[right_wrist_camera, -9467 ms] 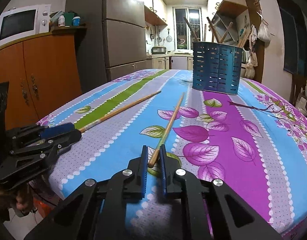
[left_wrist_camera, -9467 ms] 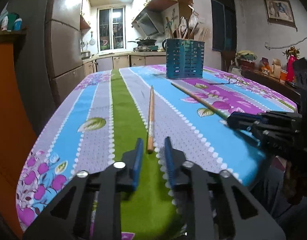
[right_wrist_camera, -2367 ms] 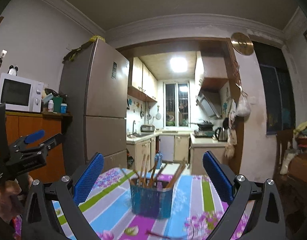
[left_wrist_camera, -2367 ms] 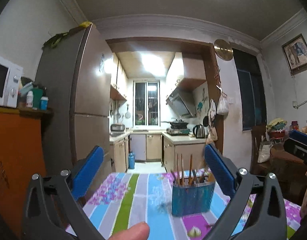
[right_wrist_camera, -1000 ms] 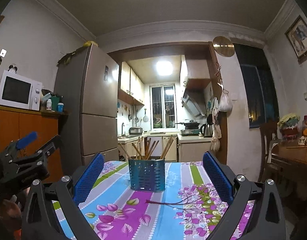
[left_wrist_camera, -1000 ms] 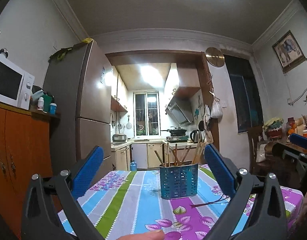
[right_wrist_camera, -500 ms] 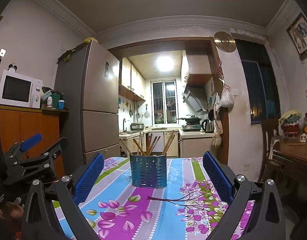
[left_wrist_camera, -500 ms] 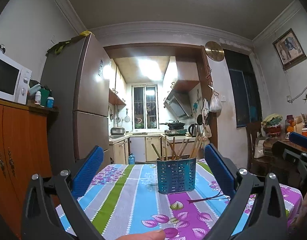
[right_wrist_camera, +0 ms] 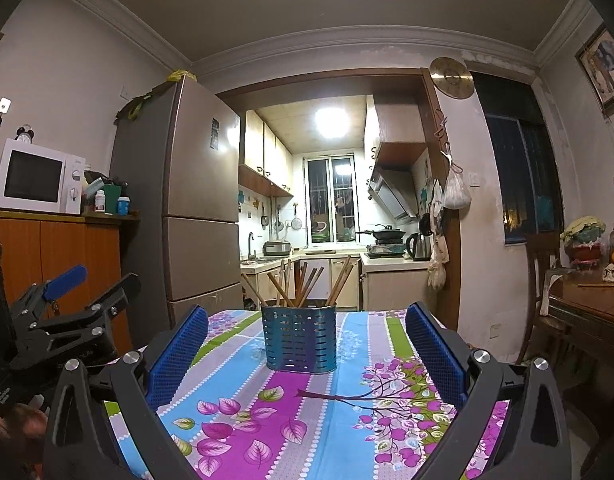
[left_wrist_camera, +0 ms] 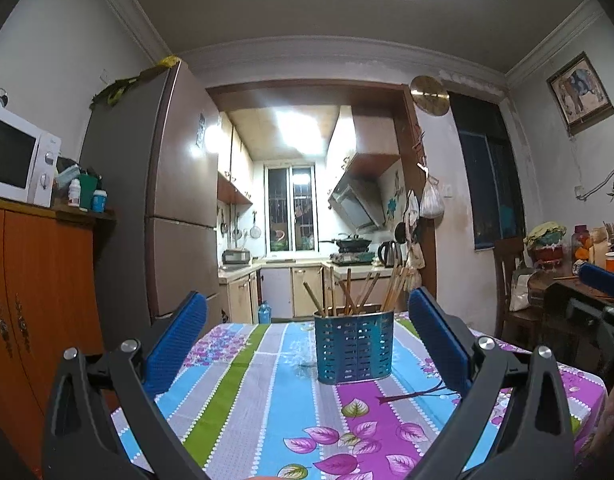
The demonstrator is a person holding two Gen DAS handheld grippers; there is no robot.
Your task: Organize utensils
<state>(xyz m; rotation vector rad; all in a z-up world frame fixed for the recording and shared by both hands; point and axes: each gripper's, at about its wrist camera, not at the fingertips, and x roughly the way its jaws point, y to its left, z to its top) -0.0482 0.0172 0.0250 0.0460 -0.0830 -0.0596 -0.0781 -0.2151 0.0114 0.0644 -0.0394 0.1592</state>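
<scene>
Chopsticks in holder – on table.

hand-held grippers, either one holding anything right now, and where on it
Nothing is held. The left hand-held gripper and right hand-held gripper are both wide open; the chopsticks stand in the blue holder.

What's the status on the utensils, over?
Left gripper open, empty. Right gripper open, empty. Chopsticks upright in blue holder. Tablecloth shows nothing loose.
</scene>
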